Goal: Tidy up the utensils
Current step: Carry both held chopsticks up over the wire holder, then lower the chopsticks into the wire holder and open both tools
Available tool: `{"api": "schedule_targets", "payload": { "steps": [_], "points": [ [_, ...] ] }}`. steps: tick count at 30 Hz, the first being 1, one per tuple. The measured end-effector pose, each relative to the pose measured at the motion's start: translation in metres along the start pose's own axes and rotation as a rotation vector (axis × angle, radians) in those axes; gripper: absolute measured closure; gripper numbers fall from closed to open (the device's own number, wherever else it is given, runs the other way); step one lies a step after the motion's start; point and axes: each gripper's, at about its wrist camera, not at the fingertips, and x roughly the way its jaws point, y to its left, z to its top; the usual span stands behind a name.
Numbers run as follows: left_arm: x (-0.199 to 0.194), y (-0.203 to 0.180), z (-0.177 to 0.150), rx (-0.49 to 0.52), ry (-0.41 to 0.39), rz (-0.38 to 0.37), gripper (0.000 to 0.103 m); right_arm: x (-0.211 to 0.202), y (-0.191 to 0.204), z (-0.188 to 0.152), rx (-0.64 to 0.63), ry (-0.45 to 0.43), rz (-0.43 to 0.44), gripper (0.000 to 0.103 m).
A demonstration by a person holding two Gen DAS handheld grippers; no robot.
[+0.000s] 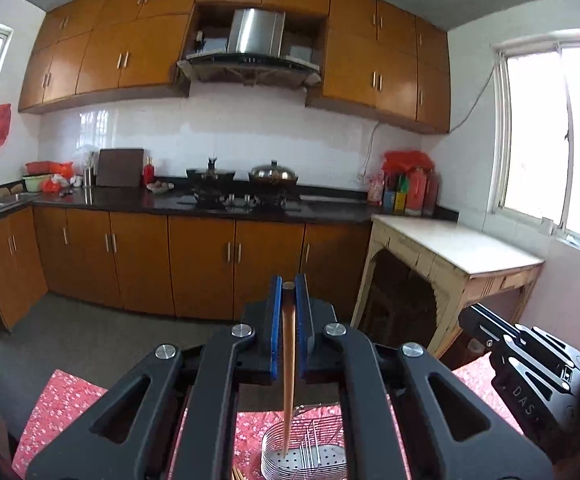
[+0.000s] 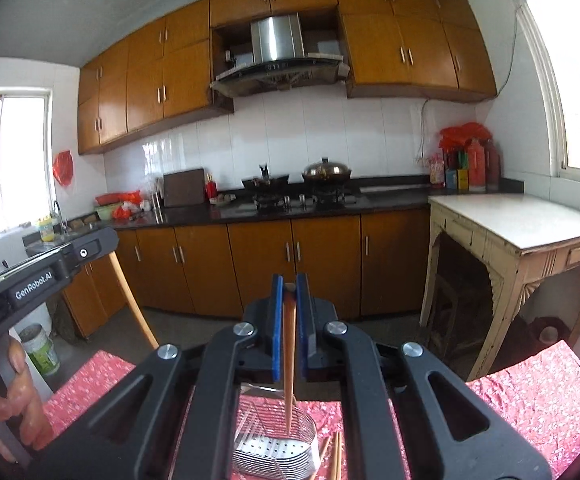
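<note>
The left gripper [image 1: 289,286] has its blue pads closed narrowly on a brown chopstick [image 1: 289,360], gripping it near its top end. The stick hangs down between the jaws, and its lower tip is inside a wire basket [image 1: 330,466] on the red floral cloth [image 1: 62,408] below. More chopstick ends [image 1: 237,474] show on the cloth just left of the basket.

The right gripper [image 2: 289,280] is likewise pinched tight on a second chopstick [image 2: 289,360], held near its upper end and hanging almost straight down. Its tip points into the same basket [image 2: 310,432], which has a perforated metal floor. Loose chopsticks [image 2: 335,454] lie on the cloth [image 2: 538,404] just right of the basket, close against its wall.

In the right view, a hand [image 2: 6,396] grips the left tool's handle at the left edge.

Beyond are a kitchen counter [image 1: 162,202] with a stove [image 1: 242,196], wood cabinets, and a worn pale side table [image 1: 462,250] to the right.
</note>
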Motion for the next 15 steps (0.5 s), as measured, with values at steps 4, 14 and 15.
{"api": "schedule_targets", "payload": {
  "steps": [4, 14, 15],
  "points": [
    [0.019, 0.004, -0.010, -0.008, 0.030, 0.010, 0.097, 0.023, -0.007, -0.010, 0.026, 0.049, 0.024, 0.095],
    [0.044, 0.017, -0.022, -0.006, 0.097, 0.051, 0.087, 0.042, -0.025, -0.033, 0.057, 0.101, -0.010, 0.059],
    [0.042, 0.020, -0.021, -0.010, 0.093, 0.067, 0.064, 0.040, -0.027, -0.034, 0.061, 0.090, -0.025, 0.055]
  ]
}}
